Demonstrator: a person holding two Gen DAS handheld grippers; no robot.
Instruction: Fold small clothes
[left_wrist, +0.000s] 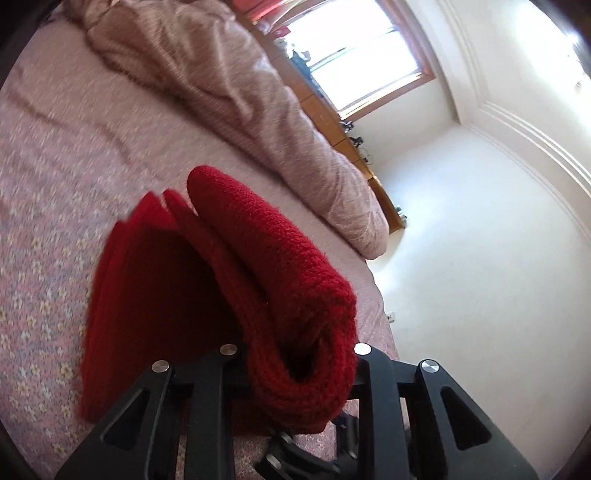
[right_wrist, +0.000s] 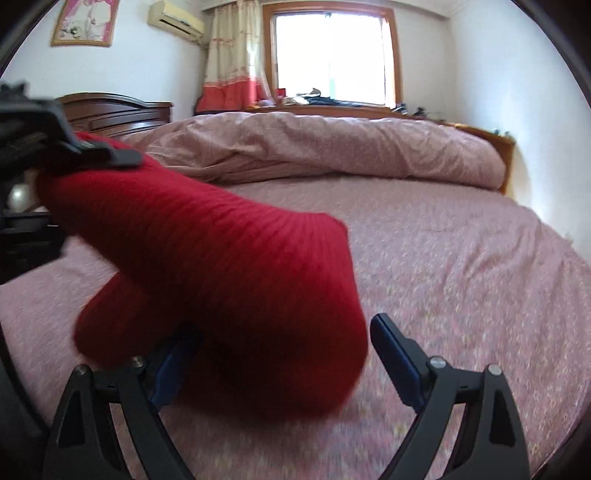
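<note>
Clamped on a thick bunch of red knit, the left gripper (left_wrist: 301, 373) has its jaws squeezing the near end of the red knitted garment (left_wrist: 236, 280). In the right wrist view that gripper (right_wrist: 92, 155) shows at the far left, pinching the cloth from above. Its partner, the right gripper (right_wrist: 284, 354), stands with jaws spread wide, blue pads apart on either side of the garment's hanging end; whether a pad touches the cloth I cannot tell.

Going by size: the bed (right_wrist: 461, 277), with its pink flowered sheet, fills both views, and a rumpled duvet (right_wrist: 332, 147) lies along its far side. Above the sheet hangs the garment, doubled into layers.

Its long axis runs from the left grip down and rightward to the loose, rounded end, probably held up so that end can be caught for another fold.
</note>
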